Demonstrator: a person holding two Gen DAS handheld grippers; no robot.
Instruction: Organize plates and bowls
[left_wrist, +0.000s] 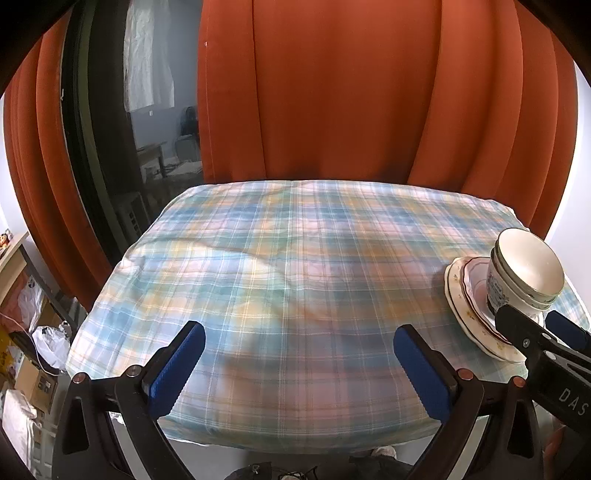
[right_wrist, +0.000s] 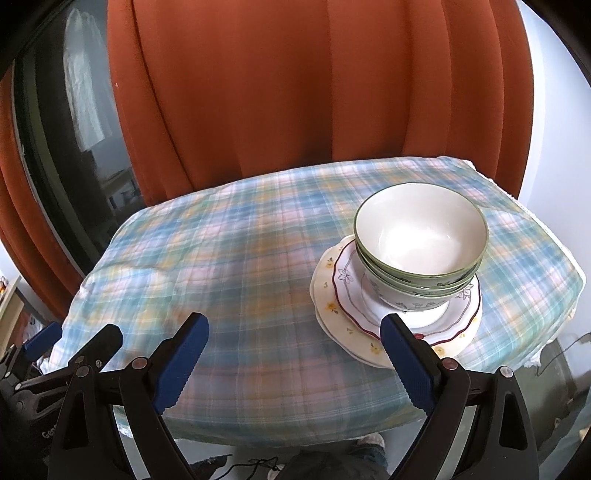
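A worktop (right_wrist: 236, 258) covered with a pastel plaid cloth stands in front of rust-orange curtains (right_wrist: 295, 92). Toward its right side sits one pile of crockery: nested bowls (right_wrist: 421, 243) with green rims and a leafy pattern, cream inside, stand upright on a white plate with a dark red scalloped line (right_wrist: 351, 295), which in turn rests on a cream plate with small yellow flowers (right_wrist: 332, 314); that lowest plate appears to have another beneath it, though the exact count is hard to tell.

The right gripper (right_wrist: 295, 358) has its blue-padded jaws spread wide and holds nothing; its right finger lies just in front of the plates' near edge. The left gripper (left_wrist: 295, 365) is likewise spread wide and empty, over the bare middle of the cloth, well apart from the pile. In the left wrist view the pile shows at the far right (left_wrist: 517, 280), with the right gripper's fingers (left_wrist: 565, 328) close to it.
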